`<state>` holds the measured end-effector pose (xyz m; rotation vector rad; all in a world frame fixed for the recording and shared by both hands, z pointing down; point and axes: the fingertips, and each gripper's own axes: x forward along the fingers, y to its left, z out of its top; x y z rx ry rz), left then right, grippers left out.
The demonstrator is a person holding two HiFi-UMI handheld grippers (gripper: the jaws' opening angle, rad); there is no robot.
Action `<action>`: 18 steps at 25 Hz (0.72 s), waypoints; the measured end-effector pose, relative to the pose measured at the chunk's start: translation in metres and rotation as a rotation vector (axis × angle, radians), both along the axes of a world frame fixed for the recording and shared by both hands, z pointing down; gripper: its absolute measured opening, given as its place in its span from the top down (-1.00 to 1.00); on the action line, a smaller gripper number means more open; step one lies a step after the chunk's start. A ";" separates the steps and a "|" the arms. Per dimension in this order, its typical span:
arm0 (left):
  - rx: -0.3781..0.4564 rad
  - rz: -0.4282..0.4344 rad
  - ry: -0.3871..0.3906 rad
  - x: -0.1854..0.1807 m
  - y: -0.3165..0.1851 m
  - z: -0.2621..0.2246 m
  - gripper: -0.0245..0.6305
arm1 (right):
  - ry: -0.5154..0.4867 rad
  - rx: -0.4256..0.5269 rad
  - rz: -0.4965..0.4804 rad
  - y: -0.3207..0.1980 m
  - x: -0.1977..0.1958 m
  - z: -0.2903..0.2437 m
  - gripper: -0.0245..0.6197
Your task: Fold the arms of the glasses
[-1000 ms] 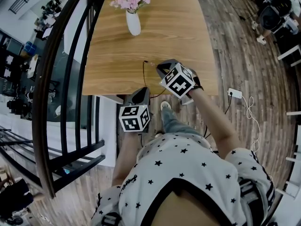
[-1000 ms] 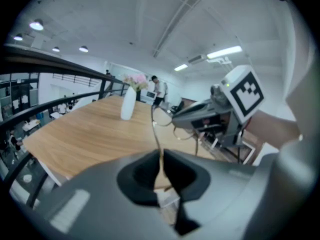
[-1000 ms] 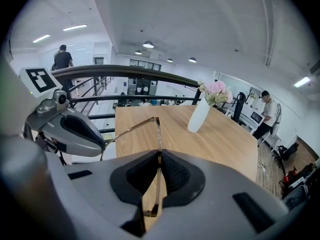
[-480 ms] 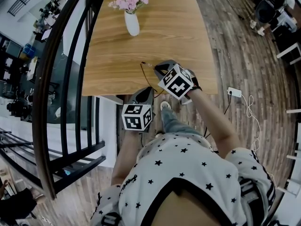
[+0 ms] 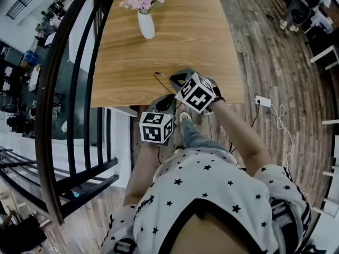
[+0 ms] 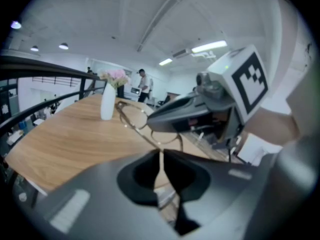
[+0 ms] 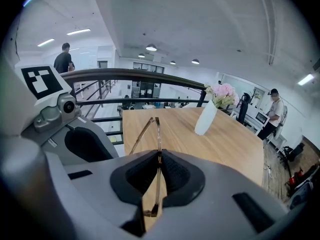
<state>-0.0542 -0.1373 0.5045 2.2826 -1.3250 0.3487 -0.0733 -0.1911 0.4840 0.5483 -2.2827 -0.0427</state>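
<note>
The thin-framed glasses point(image 5: 159, 79) hang over the near edge of the wooden table point(image 5: 185, 30), held between both grippers. In the right gripper view one arm of the glasses point(image 7: 158, 133) runs straight down through my right gripper point(image 7: 160, 156), which is shut on it. My left gripper point(image 6: 160, 154) is shut on the tip of the other arm; the lenses point(image 6: 131, 115) stand just beyond it. In the head view the left gripper point(image 5: 168, 100) sits just below and left of the right gripper point(image 5: 177, 77), the two almost touching.
A white vase of pink flowers point(image 5: 145, 25) stands at the table's far end. A dark curved railing point(image 5: 69, 89) runs along the table's left side. A white power strip point(image 5: 263, 101) with a cable lies on the plank floor to the right. People stand far off.
My left gripper has crept up and to the right toward the right gripper and rolled a little. The right gripper and the glasses have hardly shifted.
</note>
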 end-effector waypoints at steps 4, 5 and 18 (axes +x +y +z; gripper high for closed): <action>0.008 0.007 -0.002 0.005 -0.004 -0.003 0.85 | -0.013 -0.014 -0.007 0.003 -0.003 0.001 0.86; 0.013 0.008 -0.003 0.006 -0.005 -0.004 0.85 | -0.018 -0.019 -0.008 0.004 -0.003 0.001 0.86; 0.039 -0.001 0.003 0.018 -0.015 -0.010 0.86 | -0.036 -0.039 -0.010 0.009 0.000 -0.003 0.86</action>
